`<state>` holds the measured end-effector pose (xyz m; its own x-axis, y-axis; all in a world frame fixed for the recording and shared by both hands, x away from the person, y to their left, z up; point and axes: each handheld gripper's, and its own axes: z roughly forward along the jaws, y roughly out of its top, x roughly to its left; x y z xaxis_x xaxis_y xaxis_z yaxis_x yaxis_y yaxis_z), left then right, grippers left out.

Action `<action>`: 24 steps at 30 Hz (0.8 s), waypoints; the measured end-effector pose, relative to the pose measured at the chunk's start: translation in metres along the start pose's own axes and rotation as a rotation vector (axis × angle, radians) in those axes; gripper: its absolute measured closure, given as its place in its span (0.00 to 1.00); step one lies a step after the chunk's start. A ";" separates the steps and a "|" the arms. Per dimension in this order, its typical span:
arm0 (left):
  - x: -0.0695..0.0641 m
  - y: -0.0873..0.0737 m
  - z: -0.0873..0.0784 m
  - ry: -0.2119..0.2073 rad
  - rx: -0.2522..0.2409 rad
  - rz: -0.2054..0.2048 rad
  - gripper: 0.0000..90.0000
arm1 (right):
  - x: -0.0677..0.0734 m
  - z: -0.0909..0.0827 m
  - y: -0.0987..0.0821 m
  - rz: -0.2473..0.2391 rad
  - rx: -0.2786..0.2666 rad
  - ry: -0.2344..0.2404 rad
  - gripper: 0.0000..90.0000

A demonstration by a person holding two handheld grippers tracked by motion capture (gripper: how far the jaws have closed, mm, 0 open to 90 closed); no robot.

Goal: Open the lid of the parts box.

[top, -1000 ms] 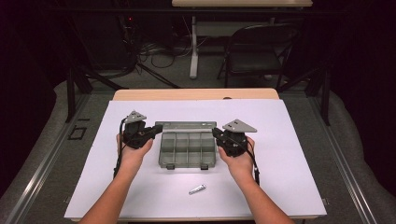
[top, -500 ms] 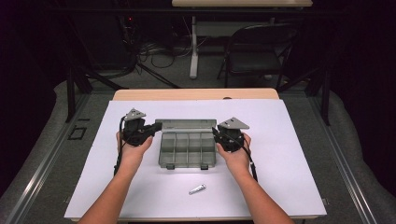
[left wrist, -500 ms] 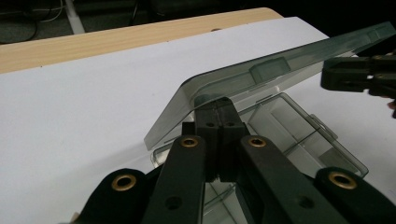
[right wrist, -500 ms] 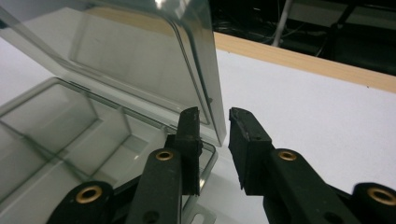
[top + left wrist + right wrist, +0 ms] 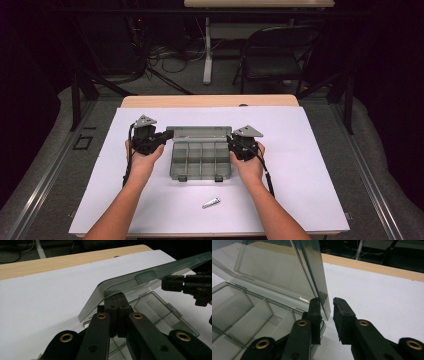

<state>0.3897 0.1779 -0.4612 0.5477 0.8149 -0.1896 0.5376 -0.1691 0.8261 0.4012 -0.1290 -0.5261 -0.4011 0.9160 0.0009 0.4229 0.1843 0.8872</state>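
Note:
A clear grey compartment box (image 5: 200, 161) lies on the white sheet with its lid (image 5: 199, 132) raised at the back. My left gripper (image 5: 169, 134) is at the lid's left corner. In the left gripper view its jaws (image 5: 117, 298) are shut flush together, tips against the underside of the lid's corner (image 5: 140, 281). My right gripper (image 5: 231, 140) is at the lid's right end. In the right gripper view its jaws (image 5: 327, 302) have just been closing and stand apart, with the lid's edge (image 5: 312, 267) between them. The right finger (image 5: 342, 312) does not touch the lid.
A small silvery metal piece (image 5: 211, 202) lies on the sheet near the front edge, between the forearms. The wooden table edge (image 5: 210, 100) runs behind the sheet. A chair (image 5: 277, 55) and cables stand beyond the table. The right gripper's jaws (image 5: 190, 286) show beside the lid.
The right gripper has edged slightly left and down onto the lid's right end. The left gripper and the box have stayed put.

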 end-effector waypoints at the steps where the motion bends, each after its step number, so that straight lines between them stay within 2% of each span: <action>1: 0.000 0.000 0.000 0.000 0.000 0.000 1.00 | 0.000 0.000 0.000 0.000 0.000 0.000 0.85; 8: 0.000 0.000 0.000 0.002 0.005 0.005 1.00 | 0.002 0.001 0.000 -0.011 -0.016 -0.005 0.90; 11: 0.000 -0.001 0.000 0.001 0.009 0.003 0.99 | 0.002 0.000 0.000 0.000 -0.014 -0.009 0.93; 24: 0.001 -0.004 0.000 -0.010 0.023 0.003 0.94 | 0.003 -0.001 0.001 -0.001 -0.011 -0.016 0.94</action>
<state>0.3883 0.1794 -0.4647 0.5557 0.8087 -0.1932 0.5506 -0.1838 0.8143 0.3997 -0.1269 -0.5248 -0.3882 0.9215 -0.0072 0.4135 0.1811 0.8923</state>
